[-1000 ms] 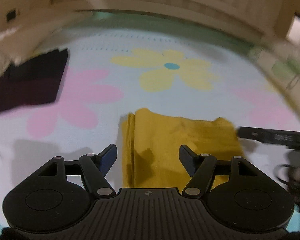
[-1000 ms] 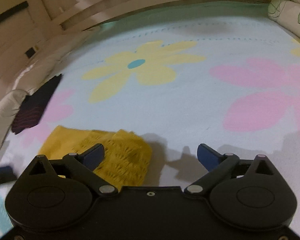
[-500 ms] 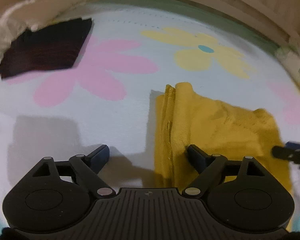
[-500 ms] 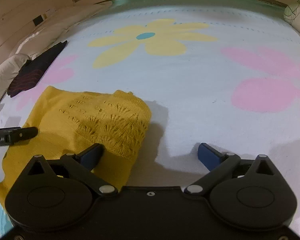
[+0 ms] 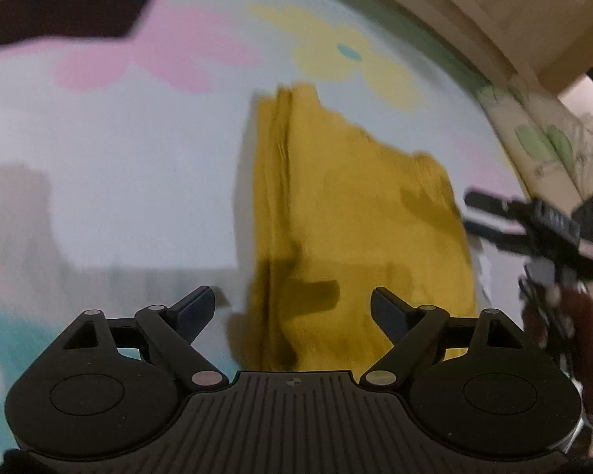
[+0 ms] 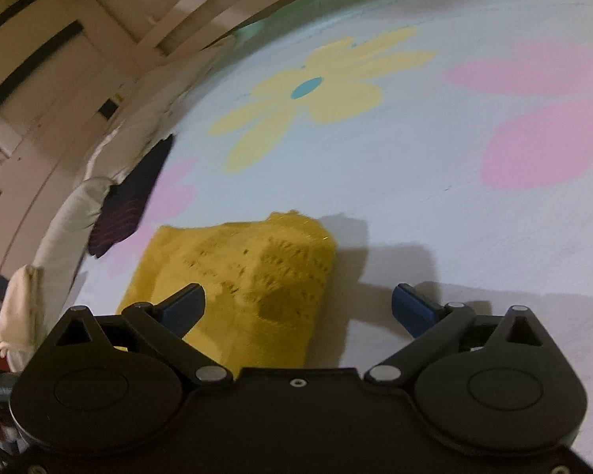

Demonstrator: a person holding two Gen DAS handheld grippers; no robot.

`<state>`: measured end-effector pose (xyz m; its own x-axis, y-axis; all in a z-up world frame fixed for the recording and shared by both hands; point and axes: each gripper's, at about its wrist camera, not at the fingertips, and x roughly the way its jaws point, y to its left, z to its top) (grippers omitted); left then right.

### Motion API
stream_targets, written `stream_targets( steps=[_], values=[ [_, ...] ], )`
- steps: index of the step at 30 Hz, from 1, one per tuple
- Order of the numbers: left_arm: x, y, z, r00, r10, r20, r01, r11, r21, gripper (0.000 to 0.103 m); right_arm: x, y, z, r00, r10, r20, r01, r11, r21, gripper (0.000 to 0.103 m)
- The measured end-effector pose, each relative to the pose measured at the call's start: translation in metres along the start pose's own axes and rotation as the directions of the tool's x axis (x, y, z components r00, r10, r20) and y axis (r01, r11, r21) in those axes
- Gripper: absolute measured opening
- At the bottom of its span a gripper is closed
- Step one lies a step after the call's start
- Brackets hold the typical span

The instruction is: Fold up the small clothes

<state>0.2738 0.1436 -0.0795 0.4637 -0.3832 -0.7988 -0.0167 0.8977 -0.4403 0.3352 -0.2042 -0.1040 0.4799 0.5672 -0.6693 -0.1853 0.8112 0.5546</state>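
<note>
Both tongs gape empty over the mustard-yellow knitted garment (image 5: 359, 213) lying partly folded on the flower-print bed sheet (image 6: 435, 181), long axis running away from left tongs (image 5: 292, 304), which straddle its near-left edge, right tongs (image 6: 298, 304) its right edge.

dark garment (image 5: 71, 8) cut off at top edge, blurred

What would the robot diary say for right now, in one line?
step: fold | left gripper: open, over yellow garment | right gripper: open, over same garment's edge | dark garment: lying apart
</note>
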Motion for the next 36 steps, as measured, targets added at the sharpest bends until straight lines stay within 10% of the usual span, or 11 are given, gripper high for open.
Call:
stream_targets(
  steps=[3,19,20,22,23,36],
  values=[
    [0.009,-0.004,-0.003,1.000,-0.019,0.016,0.019,1.000,0.004,0.102,0.004,0.001,-0.003,0.999,0.053,-0.012,-0.053,0.999,0.011,0.101],
    [0.047,-0.018,0.033,0.990,-0.070,0.125,0.074,0.997,-0.023,0.099,0.035,0.005,-0.001,0.973,0.230,-0.003,-0.230,0.971,0.059,0.099],
    [0.045,-0.019,0.032,0.990,-0.056,0.126,0.059,0.998,-0.022,0.090,0.038,0.009,0.000,0.975,0.222,-0.016,-0.222,0.974,0.046,0.093],
    [0.041,-0.021,0.032,0.992,-0.007,0.130,0.008,1.000,-0.006,0.054,0.044,0.013,0.000,0.982,0.182,-0.049,-0.180,0.983,0.044,0.045],
    [0.039,-0.022,0.031,0.991,0.015,0.133,-0.015,1.000,-0.004,0.025,0.044,0.014,-0.002,0.984,0.170,-0.054,-0.168,0.985,0.042,0.044],
    [-0.046,-0.085,0.004,0.975,-0.093,0.204,0.072,0.992,0.106,0.023,-0.043,0.085,-0.005,0.991,0.135,0.011,-0.133,0.986,-0.104,0.039]
  ],
)
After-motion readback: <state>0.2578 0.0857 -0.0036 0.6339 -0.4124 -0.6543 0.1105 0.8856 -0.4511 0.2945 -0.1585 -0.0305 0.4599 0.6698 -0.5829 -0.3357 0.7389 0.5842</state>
